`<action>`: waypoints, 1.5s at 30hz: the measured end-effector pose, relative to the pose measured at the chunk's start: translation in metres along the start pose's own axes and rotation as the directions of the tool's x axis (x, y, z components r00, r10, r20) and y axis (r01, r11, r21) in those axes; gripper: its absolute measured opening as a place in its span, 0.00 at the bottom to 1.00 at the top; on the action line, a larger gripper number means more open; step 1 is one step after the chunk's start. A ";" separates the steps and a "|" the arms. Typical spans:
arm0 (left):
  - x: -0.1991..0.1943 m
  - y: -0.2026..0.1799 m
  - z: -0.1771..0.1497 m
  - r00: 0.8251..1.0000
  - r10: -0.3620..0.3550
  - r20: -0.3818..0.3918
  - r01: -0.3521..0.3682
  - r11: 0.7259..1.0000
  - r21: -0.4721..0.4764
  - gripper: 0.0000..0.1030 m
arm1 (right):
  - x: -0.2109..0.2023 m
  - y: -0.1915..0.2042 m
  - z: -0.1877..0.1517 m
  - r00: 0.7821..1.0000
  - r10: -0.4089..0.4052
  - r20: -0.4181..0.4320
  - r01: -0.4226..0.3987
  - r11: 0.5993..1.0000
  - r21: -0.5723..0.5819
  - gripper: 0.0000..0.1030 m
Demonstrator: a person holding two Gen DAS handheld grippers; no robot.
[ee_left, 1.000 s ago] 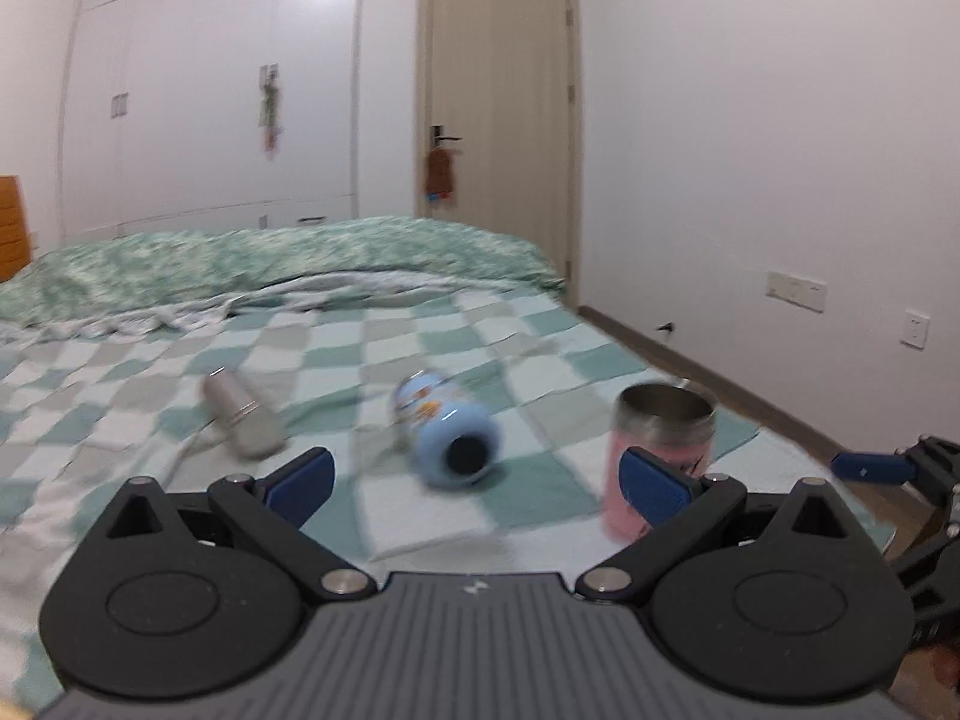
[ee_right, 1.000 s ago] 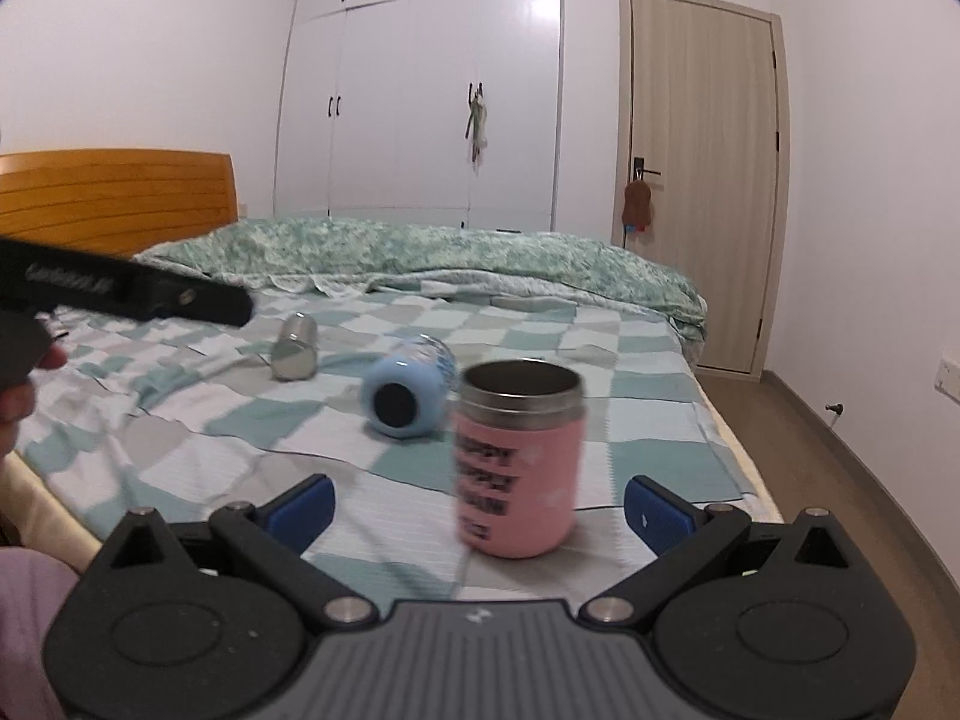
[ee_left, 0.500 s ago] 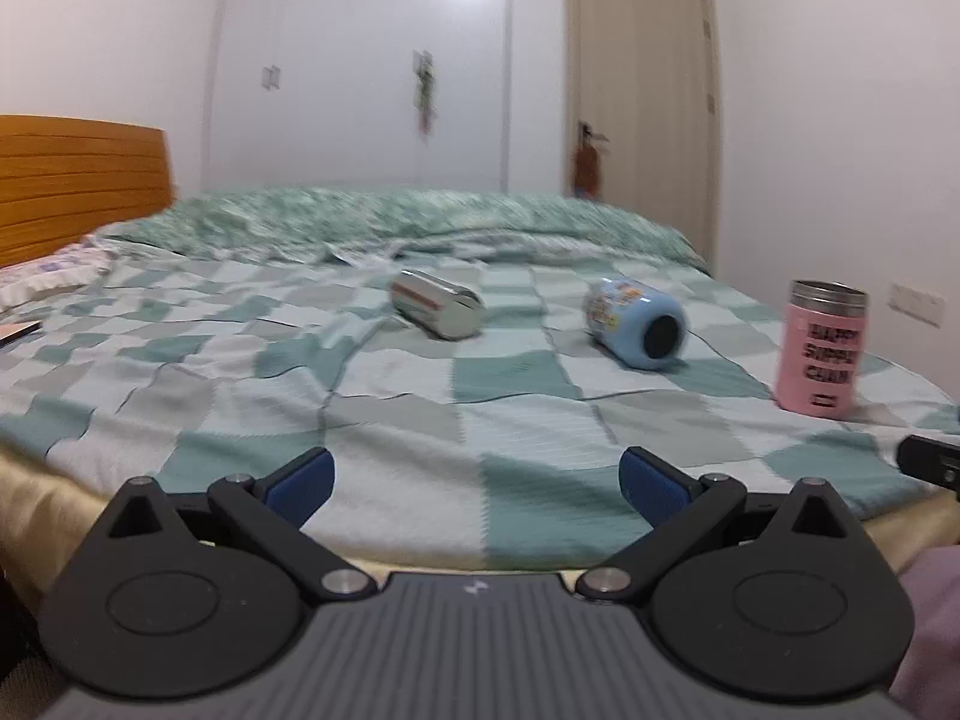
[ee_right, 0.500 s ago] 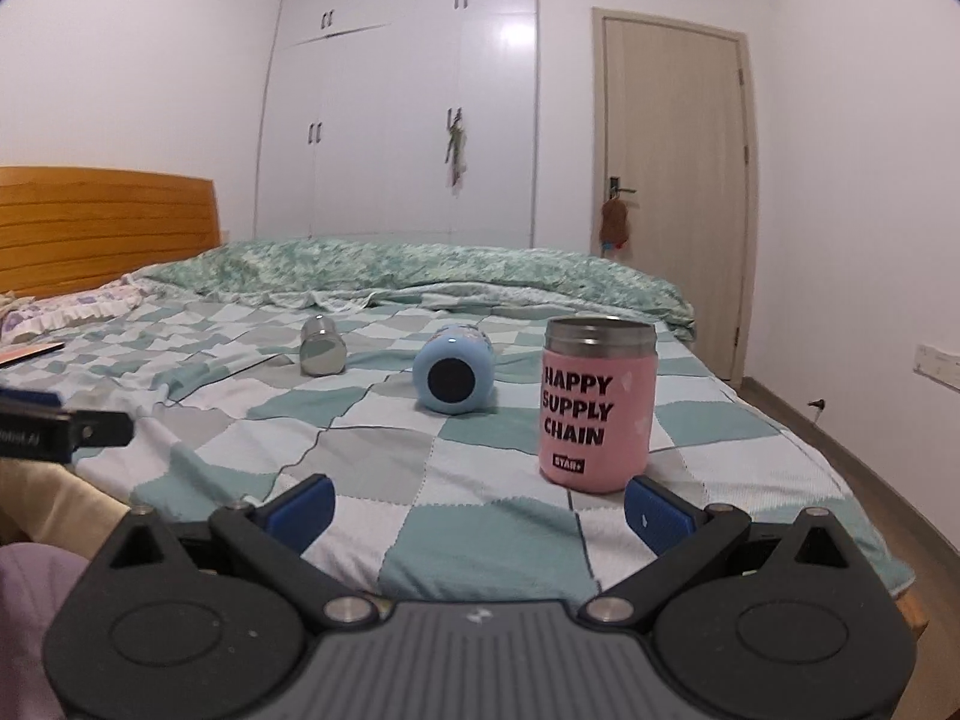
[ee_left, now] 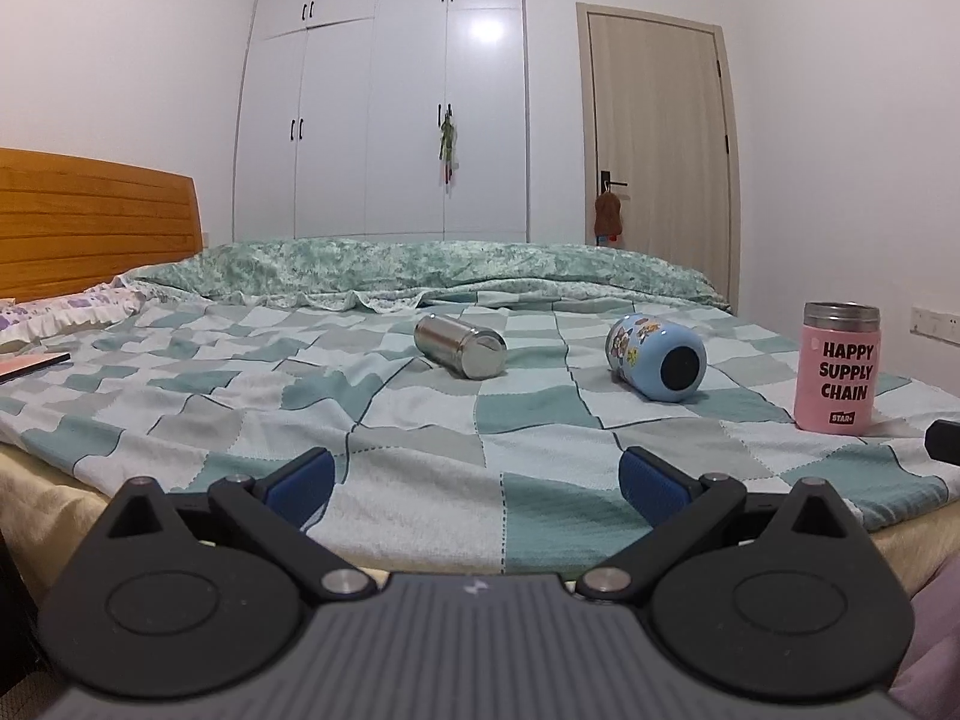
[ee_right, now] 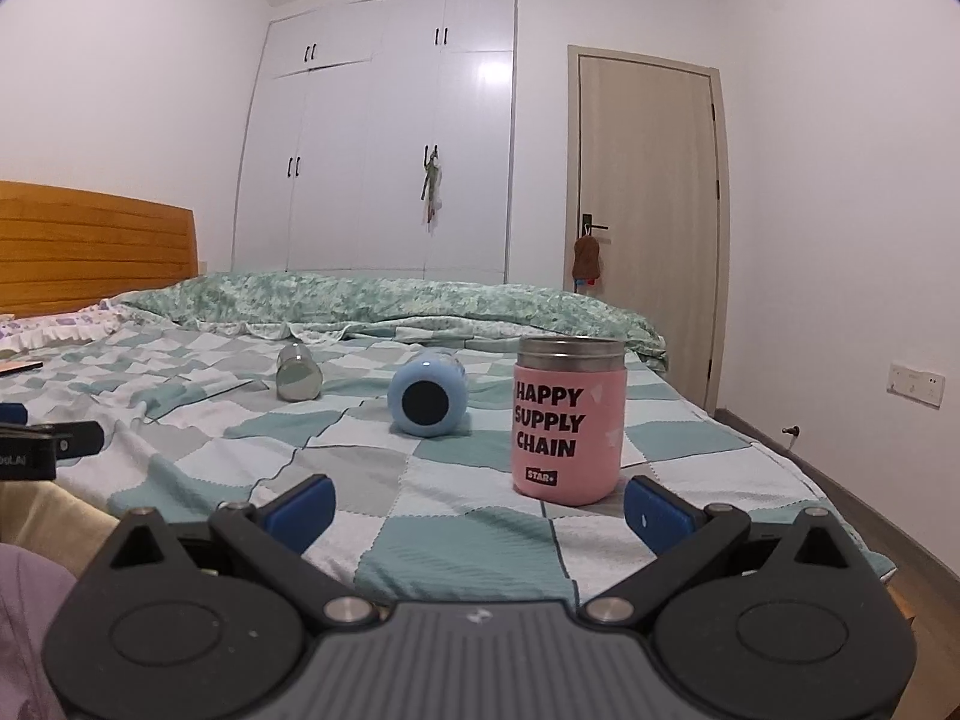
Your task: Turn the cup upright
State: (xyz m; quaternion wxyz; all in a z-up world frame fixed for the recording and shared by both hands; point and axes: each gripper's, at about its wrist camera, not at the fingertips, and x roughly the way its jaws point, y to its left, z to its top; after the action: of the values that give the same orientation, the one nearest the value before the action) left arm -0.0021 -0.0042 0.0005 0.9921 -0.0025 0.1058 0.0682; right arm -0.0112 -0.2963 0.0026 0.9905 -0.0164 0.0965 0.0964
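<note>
Jaws: left gripper [ee_left: 474,480] and right gripper [ee_right: 480,504] both gaping, empty | pink cup [ee_right: 569,420] standing upright at 1 o'clock | blue cup [ee_right: 427,399], steel cup [ee_right: 298,372] lying toppled at 11 on checked bedspread [ee_right: 360,462].

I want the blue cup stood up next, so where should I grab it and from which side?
Grip the blue cup across its round body near the middle, coming in from above, fingers on either flank. It lies on its side on the bed with its dark-centered end facing the right gripper, so the flanks are probably the easiest hold.
</note>
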 end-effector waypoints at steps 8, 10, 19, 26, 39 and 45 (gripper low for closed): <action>0.000 0.000 -0.001 1.000 -0.004 -0.004 0.004 1.000 0.004 1.00 | -0.002 -0.002 -0.001 1.000 -0.009 0.003 0.009 1.000 0.005 1.00; 0.000 0.000 -0.001 1.000 -0.004 -0.003 0.004 1.000 0.003 1.00 | -0.002 -0.002 -0.001 1.000 -0.009 0.003 0.009 1.000 0.007 1.00; 0.001 -0.001 -0.001 1.000 -0.004 0.002 0.004 1.000 0.005 1.00 | -0.001 -0.003 -0.001 1.000 -0.009 0.005 0.009 1.000 0.007 1.00; 0.000 -0.002 -0.001 1.000 -0.005 0.006 0.005 1.000 0.005 1.00 | -0.001 -0.003 -0.001 1.000 -0.009 0.005 0.009 1.000 0.008 1.00; -0.003 0.001 -0.001 1.000 -0.002 0.020 0.002 1.000 -0.017 1.00 | -0.001 -0.002 -0.002 1.000 -0.009 0.007 0.009 1.000 0.006 1.00; -0.005 0.005 0.000 0.999 -0.033 0.037 0.034 0.999 -0.027 1.00 | -0.001 -0.002 -0.002 1.000 -0.009 0.007 0.009 1.000 0.005 1.00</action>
State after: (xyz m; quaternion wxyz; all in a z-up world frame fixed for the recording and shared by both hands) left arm -0.0081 -0.0003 0.0013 0.9947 -0.0169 0.0865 0.0531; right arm -0.0124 -0.2987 0.0011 0.9913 -0.0140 0.0934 0.0917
